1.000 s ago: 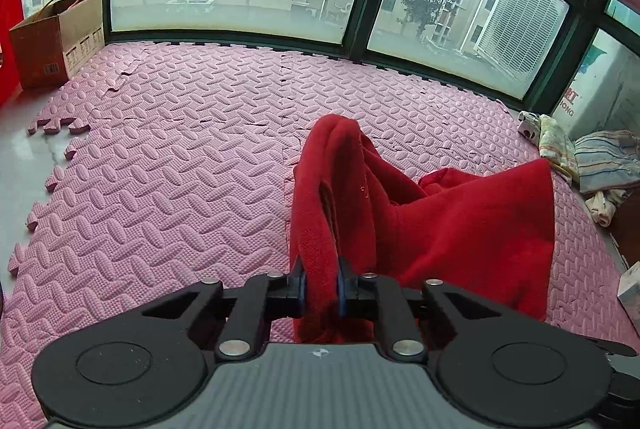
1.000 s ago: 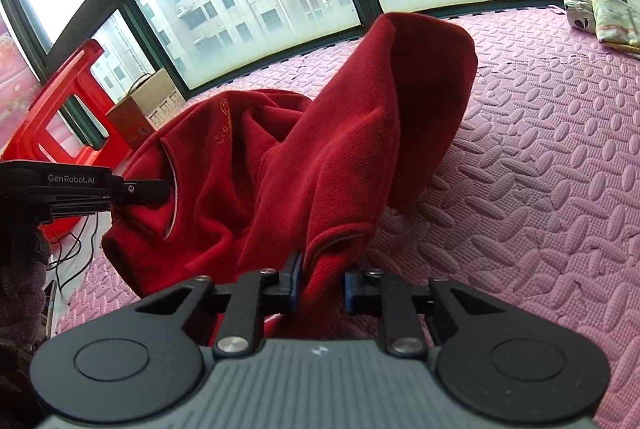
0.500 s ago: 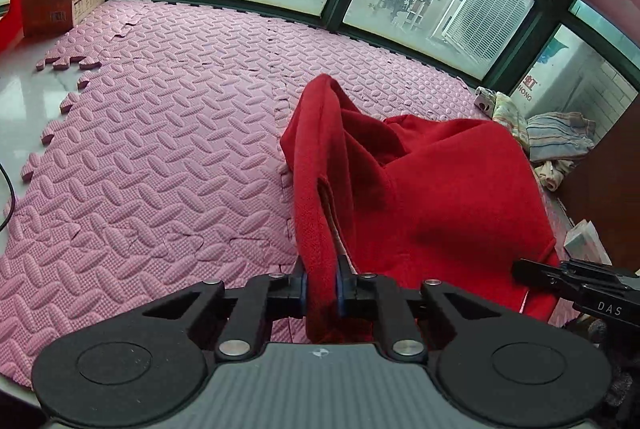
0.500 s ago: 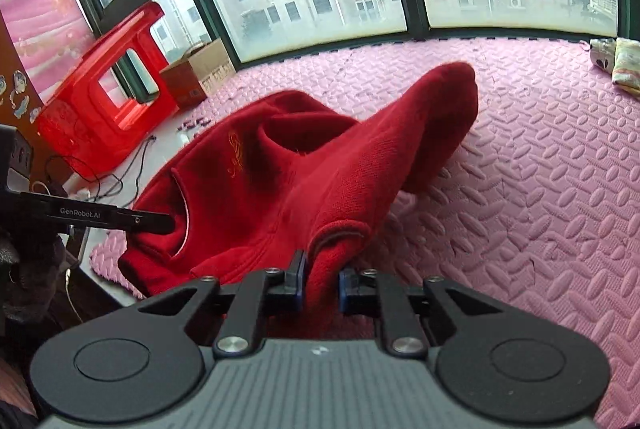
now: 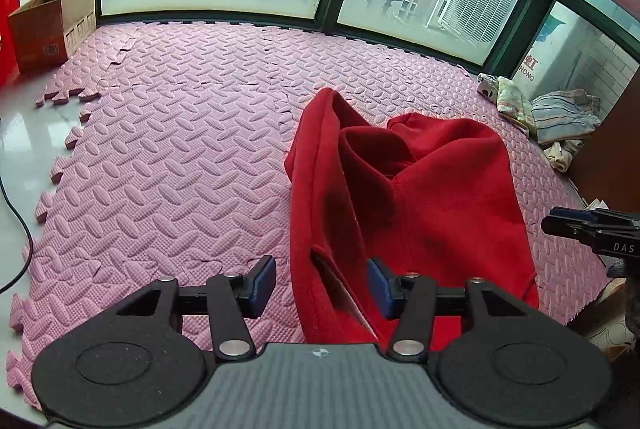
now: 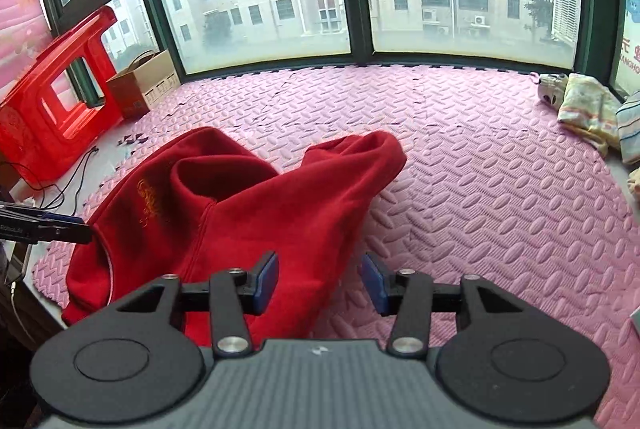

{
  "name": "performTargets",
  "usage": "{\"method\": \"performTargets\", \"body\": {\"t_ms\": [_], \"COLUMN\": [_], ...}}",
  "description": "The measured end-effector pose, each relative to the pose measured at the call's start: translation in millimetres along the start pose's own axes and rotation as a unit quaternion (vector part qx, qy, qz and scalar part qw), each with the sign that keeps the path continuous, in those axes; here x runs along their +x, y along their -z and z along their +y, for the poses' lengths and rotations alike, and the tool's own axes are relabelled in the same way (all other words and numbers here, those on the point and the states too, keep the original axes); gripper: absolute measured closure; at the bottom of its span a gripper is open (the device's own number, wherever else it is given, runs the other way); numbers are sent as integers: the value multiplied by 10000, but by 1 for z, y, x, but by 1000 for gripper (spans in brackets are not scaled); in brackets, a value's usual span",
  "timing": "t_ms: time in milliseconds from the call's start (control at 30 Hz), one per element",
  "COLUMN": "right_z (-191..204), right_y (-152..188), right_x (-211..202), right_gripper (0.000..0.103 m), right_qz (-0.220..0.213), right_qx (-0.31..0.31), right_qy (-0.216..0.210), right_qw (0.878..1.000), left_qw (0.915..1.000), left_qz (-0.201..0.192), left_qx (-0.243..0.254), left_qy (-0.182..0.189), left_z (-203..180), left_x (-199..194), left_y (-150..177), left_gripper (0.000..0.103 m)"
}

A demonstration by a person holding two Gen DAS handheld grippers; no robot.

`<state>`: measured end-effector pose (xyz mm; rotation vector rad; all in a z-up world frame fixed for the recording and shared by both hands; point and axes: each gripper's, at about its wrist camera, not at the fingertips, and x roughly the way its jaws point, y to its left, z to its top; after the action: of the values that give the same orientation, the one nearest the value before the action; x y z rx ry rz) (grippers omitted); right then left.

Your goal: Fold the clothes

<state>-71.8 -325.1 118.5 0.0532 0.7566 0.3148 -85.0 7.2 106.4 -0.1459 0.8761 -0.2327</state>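
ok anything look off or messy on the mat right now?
Yes. The red sweatshirt lies bunched, not flat, one end humped up, with both grippers open. At the pink foam mat's far left edge, loose puzzle pieces lie scattered on the bare floor.

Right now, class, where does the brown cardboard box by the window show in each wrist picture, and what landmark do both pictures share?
Left wrist view: the cardboard box sits at the far left edge, on the floor beside the pink mat.
Right wrist view: the box is upper left, behind the red stool.
Shared landmark: the red sweater.
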Motion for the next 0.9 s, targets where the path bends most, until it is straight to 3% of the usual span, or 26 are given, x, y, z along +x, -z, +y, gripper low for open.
{"method": "performTargets", "body": {"t_ms": [200, 367, 600, 833, 900], "right_z": [-19, -31, -39, -36, -35], "right_y": [-43, -82, -116, -125, -124], "right_x": [38, 77, 140, 201, 214], "right_gripper": [56, 56, 56, 56, 56], "right_qz": [-166, -2, 619, 1348, 1493], "right_qx": [50, -234, -663, -920, -987], "right_qy": [252, 343, 165, -135, -171], "right_qw": [9995, 9991, 9957, 9865, 9837], "left_qw": [9995, 9988, 9983, 9945, 9932], "left_qz": [-165, -133, 271, 1012, 1114], "left_qx": [53, 191, 338, 265, 285], "left_qy": [-270, -430, -391, 66, 161], "left_z": [-7, -16, -19, -10, -9], "left_x": [25, 62, 126, 178, 186], "left_y": [-45, -86, -133, -147, -145], "left_gripper": [48, 48, 50, 50, 55]}}
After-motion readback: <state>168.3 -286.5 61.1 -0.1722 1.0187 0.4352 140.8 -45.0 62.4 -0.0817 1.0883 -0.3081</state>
